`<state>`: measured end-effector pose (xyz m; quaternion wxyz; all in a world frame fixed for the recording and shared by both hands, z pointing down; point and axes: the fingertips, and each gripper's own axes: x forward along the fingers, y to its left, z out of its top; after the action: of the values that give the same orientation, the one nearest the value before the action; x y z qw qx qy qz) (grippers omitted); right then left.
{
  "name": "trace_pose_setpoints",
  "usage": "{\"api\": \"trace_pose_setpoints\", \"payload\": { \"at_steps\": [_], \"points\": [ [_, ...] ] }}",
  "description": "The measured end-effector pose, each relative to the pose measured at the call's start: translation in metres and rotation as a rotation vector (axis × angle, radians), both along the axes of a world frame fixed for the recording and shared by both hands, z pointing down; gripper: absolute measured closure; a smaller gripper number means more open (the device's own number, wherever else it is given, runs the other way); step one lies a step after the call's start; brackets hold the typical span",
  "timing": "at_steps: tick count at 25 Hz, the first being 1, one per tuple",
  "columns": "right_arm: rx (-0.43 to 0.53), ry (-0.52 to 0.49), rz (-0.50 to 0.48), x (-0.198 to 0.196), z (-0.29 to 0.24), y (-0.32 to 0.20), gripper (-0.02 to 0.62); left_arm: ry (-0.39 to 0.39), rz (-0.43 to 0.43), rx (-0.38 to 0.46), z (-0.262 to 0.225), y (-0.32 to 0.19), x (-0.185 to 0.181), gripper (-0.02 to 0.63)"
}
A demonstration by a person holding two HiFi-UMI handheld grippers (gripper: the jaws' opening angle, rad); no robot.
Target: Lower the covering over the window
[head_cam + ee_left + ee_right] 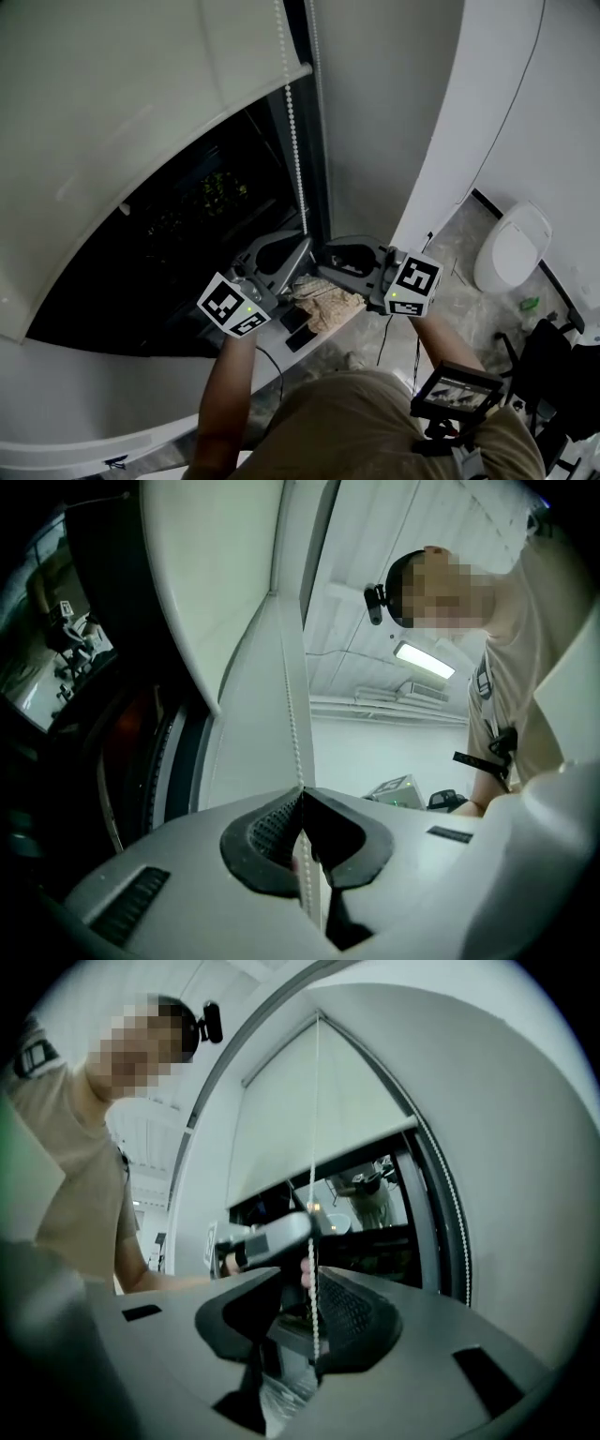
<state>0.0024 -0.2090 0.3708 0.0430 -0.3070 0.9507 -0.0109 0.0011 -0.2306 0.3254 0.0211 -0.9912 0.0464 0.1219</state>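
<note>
A white roller blind (122,122) hangs partway down over the dark window (187,244). Its white bead chain (296,159) drops along the window's right frame. My left gripper (300,246) is at the chain's lower end, and in the left gripper view it (302,803) is shut on the bead chain (292,705). My right gripper (330,255) faces it from the right at about the same height. In the right gripper view it (300,1312) stands open, and the bead chain (314,1157) hangs between its jaws beside the right pad. A second strand (452,1222) runs further right.
A crumpled beige cloth (328,302) and dark flat items (295,323) lie on the sill under the grippers. A white toilet (511,248) and a black chair (553,366) stand on the floor at right. A curved white wall (394,112) borders the window.
</note>
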Motion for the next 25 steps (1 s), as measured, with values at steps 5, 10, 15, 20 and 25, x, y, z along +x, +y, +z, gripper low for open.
{"api": "trace_pose_setpoints", "payload": {
  "at_steps": [5, 10, 15, 20, 25],
  "points": [
    [0.055, -0.113, 0.031, 0.009, -0.05, -0.002, 0.486, -0.057, 0.054, -0.018, 0.032, 0.014, 0.011, 0.586],
    [0.082, -0.066, 0.117, 0.009, -0.055, -0.011, 0.564, -0.095, 0.105, -0.082, 0.074, 0.029, 0.015, 0.586],
    [0.034, -0.159, 0.1, 0.006, -0.05, -0.009, 0.588, -0.066, 0.112, -0.076, 0.062, 0.017, -0.007, 0.548],
    [-0.072, -0.008, 0.087, -0.01, 0.012, -0.016, 0.588, 0.126, 0.111, -0.077, -0.008, -0.007, -0.026, 0.453],
    [-0.096, 0.042, 0.068, -0.02, 0.028, -0.013, 0.588, 0.024, 0.082, -0.036, -0.008, -0.001, 0.006, 0.559]
  ]
}}
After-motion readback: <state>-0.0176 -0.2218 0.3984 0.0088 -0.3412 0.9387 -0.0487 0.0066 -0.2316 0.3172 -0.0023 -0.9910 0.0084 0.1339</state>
